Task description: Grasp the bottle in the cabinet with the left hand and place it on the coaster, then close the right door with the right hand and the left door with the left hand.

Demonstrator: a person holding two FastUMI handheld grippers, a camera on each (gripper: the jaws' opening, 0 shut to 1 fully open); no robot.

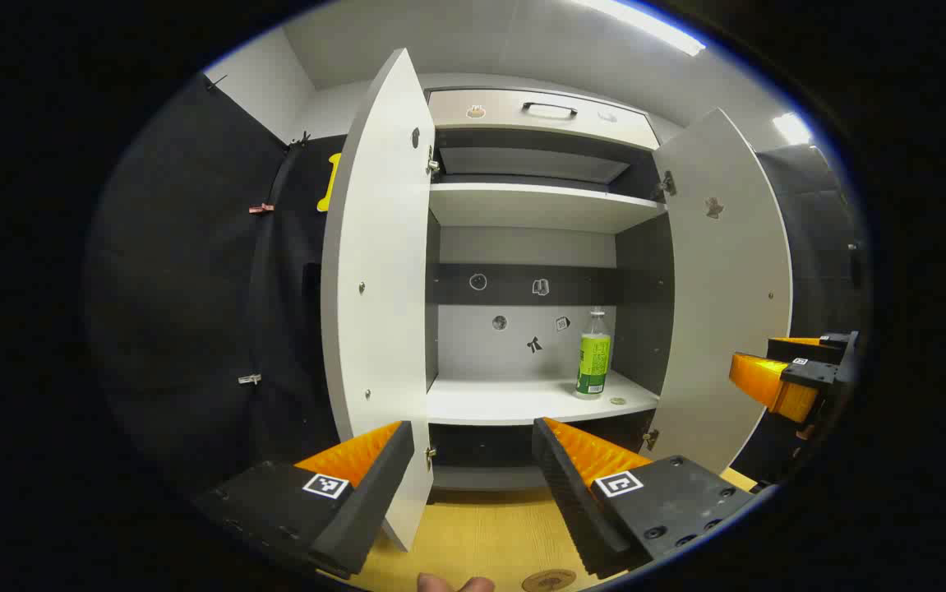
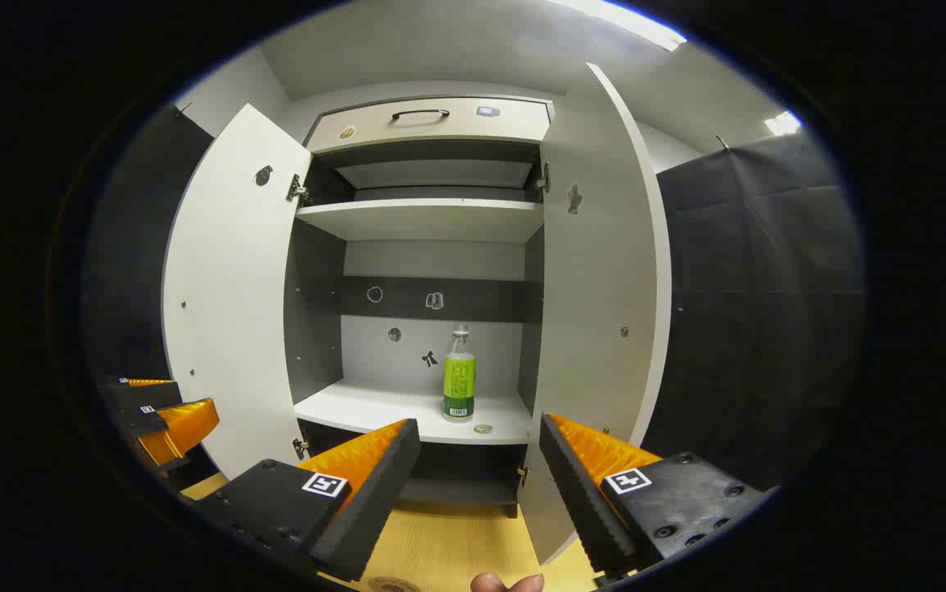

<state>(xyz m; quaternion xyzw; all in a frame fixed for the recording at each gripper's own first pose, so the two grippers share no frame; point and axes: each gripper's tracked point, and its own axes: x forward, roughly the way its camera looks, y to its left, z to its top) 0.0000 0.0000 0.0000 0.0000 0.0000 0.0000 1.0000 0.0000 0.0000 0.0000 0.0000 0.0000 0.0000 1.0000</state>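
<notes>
Left gripper view: left claw (image 1: 473,477) spread, empty; bottle (image 1: 593,356) upright on cabinet shelf (image 1: 505,403); right claw (image 2: 479,481) spread, empty.

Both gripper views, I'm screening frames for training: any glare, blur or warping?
Left gripper view: fisheye bows the left door and right door; ceiling light blows out; bottle stays sharp. Right gripper view: same bowing, ceiling light clipped, bottle crisp.
</notes>
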